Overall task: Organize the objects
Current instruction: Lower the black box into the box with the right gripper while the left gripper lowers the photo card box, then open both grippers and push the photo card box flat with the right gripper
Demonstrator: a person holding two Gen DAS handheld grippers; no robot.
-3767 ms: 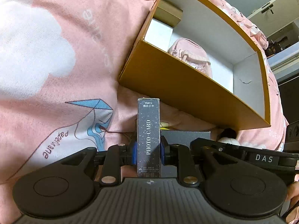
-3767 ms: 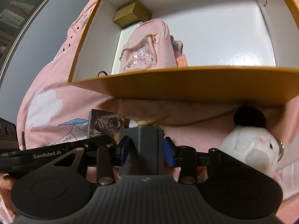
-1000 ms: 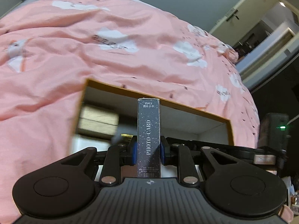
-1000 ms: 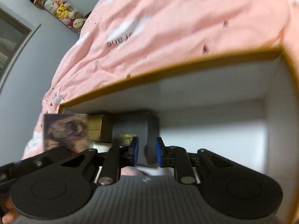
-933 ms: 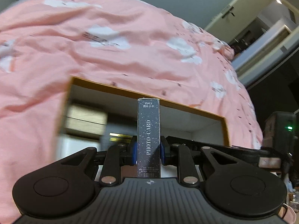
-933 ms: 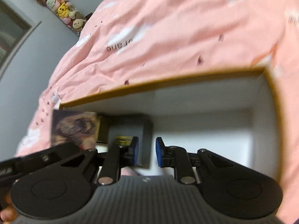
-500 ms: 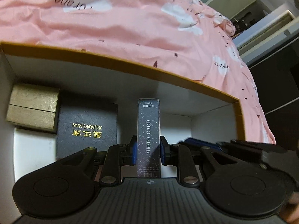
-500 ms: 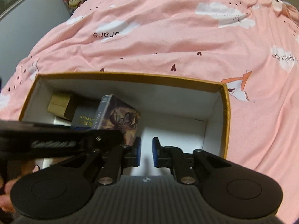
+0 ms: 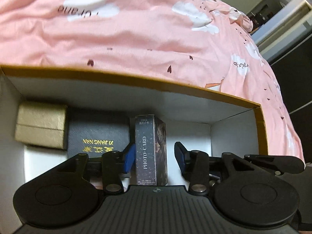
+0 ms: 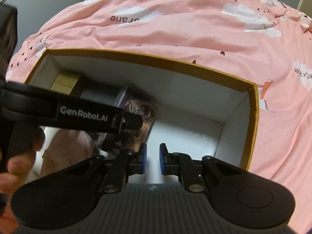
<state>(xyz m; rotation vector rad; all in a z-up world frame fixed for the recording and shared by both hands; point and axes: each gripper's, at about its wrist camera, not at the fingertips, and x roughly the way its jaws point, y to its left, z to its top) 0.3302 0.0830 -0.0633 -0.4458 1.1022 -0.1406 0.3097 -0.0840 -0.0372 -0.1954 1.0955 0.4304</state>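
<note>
The dark photo card box (image 9: 151, 150) stands upright on the white floor of the orange cardboard box (image 9: 136, 80). It is between the fingers of my left gripper (image 9: 155, 156), whose jaws are opening; the right pad is clear of it. To its left lie the black box with gold lettering (image 9: 97, 136) and a gold box (image 9: 41, 124). My right gripper (image 10: 152, 159) hovers over the orange box (image 10: 156, 60) beside the photo card box (image 10: 146, 109). Its jaws are opening with nothing between them.
A pink backpack (image 10: 66, 148) lies in the box's near left part, under the left gripper's body (image 10: 81, 115). A person's hand (image 10: 11, 167) is at the left edge. Pink cloud-print bedding (image 10: 195, 29) surrounds the box. The white floor (image 10: 185, 134) on the right is bare.
The left gripper has come down into the orange box with the photo card box and its jaws have parted. The right gripper has left the black box lying inside and pulled back.
</note>
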